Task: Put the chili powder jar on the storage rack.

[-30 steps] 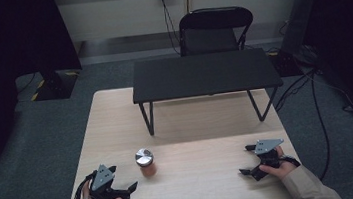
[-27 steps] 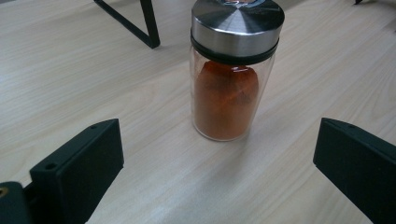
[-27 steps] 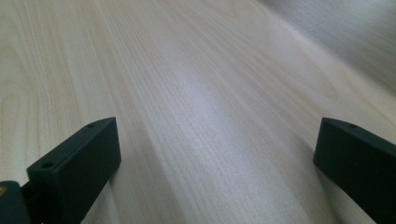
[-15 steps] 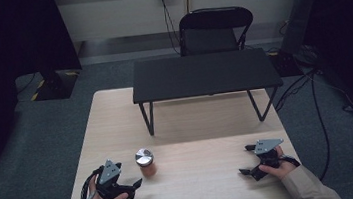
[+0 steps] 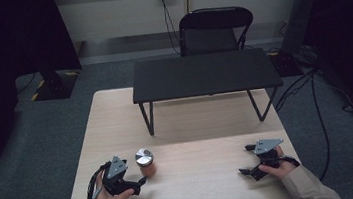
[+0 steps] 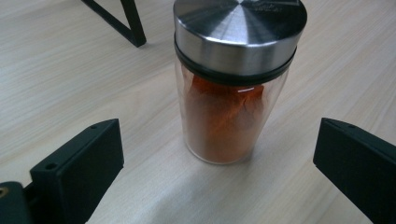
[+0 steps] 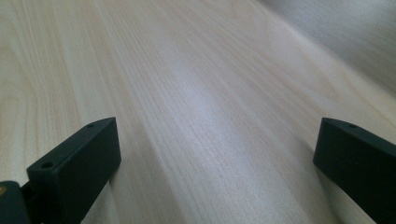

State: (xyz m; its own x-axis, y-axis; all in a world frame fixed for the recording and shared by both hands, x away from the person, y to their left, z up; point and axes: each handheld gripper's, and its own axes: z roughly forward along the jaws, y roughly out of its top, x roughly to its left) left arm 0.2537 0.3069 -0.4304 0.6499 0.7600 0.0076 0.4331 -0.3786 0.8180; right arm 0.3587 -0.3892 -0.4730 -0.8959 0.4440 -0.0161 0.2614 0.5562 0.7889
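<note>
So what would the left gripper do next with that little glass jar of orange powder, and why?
Probably ease forward a little, then close. The left gripper is open, its black jaws wide on either side of the upright glass jar of orange powder with a steel lid, but the jar stands just beyond their tips on the pale wooden table. Nothing is gripped yet.

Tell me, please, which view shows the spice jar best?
The left gripper view: the jar stands close between open jaws, steel lid and orange powder plain. The high view shows it small, by the left gripper. The right gripper view faces bare table.
</note>
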